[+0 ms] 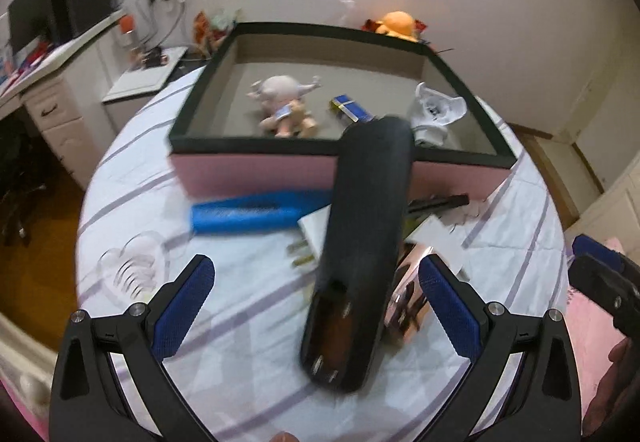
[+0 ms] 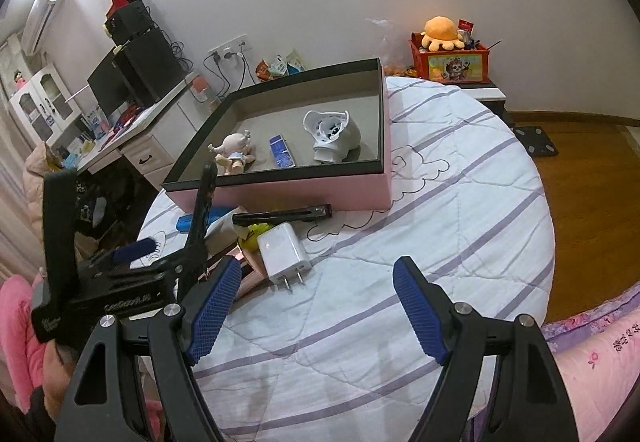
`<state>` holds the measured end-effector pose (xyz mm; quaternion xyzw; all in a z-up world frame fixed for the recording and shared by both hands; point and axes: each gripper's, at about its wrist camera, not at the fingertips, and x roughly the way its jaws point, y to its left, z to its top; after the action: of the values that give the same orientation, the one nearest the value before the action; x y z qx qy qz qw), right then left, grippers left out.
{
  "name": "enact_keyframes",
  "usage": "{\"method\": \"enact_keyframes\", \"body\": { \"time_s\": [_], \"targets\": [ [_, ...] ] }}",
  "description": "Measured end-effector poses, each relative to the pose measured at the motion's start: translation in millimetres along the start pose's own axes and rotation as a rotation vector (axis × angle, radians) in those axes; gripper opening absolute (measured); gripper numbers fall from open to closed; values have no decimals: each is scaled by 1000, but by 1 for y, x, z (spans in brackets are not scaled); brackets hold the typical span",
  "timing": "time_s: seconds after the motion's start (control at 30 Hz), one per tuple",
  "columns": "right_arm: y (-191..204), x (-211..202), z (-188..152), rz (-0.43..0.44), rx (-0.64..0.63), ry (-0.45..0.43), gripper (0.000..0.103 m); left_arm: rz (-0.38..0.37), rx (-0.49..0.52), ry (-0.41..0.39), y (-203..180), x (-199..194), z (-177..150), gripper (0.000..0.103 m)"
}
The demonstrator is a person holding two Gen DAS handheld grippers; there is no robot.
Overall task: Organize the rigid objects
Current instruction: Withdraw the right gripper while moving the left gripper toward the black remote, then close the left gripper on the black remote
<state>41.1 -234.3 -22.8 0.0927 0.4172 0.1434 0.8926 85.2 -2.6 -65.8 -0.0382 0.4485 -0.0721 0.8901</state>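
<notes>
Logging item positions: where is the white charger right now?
In the right wrist view, the charger lies on the quilt, left of centre, in front of the pink box.

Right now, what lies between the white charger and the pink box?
In the right wrist view, a slim black bar lies along the pink box, and something yellow peeks out beside the white charger.

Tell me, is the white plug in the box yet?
No. The plug lies out on the bed, in front of the box.
</notes>
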Motion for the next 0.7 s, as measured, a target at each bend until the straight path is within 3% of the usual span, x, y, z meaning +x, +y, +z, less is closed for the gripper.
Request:
{"method": "enact_keyframes", "body": {
  "time_s": [0.17,0.23,0.3,0.37,0.4,0.7],
  "targets": [
    [-4,-1,0,-21,10,3,80,-80,-40,31,8,21,3,102],
    [-6,-1,0,-26,16,5,80,-69,-46,25,12,19,2,90],
    [-8,0,1,-34,20,8,80,-30,-29,42,13,20,0,70],
    [-10,2,2,-35,23,11,80,-19,-10,68,13,24,-4,59],
    [-9,3,2,-34,24,13,80,-21,-2,80,11,27,-7,49],
    [2,9,3,-23,-9,30,80,-72,-51,98,22,18,-17,45]
  ]
}}
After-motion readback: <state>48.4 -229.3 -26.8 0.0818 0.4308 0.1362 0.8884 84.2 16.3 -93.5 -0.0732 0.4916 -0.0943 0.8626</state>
